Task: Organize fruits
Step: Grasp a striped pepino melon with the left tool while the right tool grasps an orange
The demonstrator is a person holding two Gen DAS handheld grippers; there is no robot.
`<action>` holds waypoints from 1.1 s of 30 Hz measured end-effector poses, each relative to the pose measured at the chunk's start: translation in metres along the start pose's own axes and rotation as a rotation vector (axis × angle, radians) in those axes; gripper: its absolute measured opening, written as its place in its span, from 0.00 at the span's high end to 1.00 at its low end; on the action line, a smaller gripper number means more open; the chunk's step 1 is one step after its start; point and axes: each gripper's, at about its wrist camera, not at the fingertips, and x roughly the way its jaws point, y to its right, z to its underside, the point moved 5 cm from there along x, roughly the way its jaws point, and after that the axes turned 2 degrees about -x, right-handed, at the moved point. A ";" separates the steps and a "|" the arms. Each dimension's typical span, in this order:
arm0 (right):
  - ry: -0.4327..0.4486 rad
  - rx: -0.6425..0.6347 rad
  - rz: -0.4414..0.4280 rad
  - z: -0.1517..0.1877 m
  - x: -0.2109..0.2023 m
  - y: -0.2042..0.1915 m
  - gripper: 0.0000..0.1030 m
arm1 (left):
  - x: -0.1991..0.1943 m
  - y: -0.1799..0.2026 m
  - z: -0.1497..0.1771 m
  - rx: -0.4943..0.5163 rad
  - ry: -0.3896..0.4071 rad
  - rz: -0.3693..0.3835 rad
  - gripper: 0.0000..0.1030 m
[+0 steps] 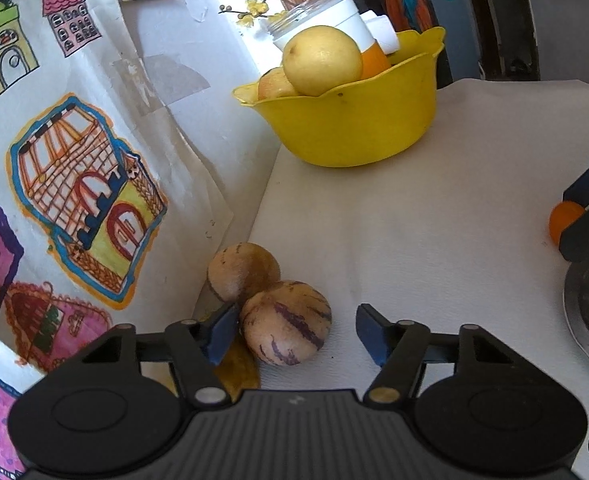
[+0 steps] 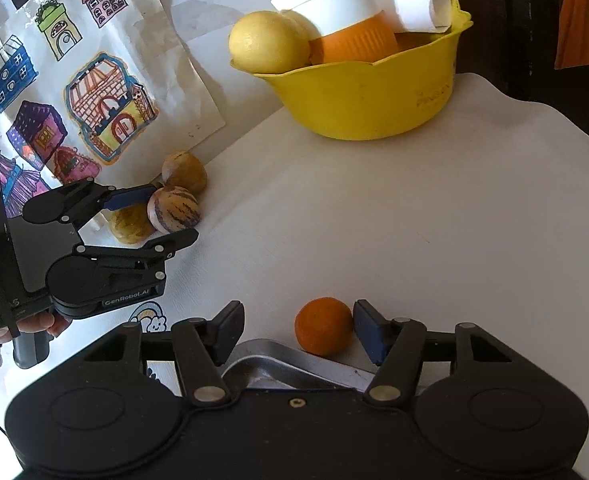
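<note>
A purple-striped melon [image 1: 286, 322] lies on the white mat between the open jaws of my left gripper [image 1: 296, 334], close to the left finger; it also shows in the right wrist view [image 2: 173, 209]. A second striped melon [image 1: 243, 276] sits just behind it and a yellow fruit [image 2: 130, 224] lies under the left finger. My right gripper [image 2: 298, 330] is open around a small orange [image 2: 323, 326], which rests near its right finger. The yellow bowl [image 1: 350, 128] at the back holds a large yellow pear [image 1: 322, 60], an apple [image 1: 276, 84] and an orange-and-white cup [image 2: 346, 20].
A metal tray [image 2: 270, 364] lies under my right gripper at the mat's near edge. Paper with coloured house drawings [image 1: 86, 184] covers the table to the left. A glass jar [image 1: 306, 12] stands behind the bowl. Dark furniture stands beyond the mat at the back right.
</note>
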 end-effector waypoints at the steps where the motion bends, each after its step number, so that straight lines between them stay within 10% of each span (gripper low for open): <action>1: 0.003 0.001 -0.003 0.000 0.001 0.000 0.38 | 0.001 -0.001 0.000 -0.004 0.000 0.000 0.37; 33: 0.008 0.006 -0.057 -0.002 0.008 0.005 0.44 | -0.015 -0.002 0.019 0.005 0.075 0.091 0.43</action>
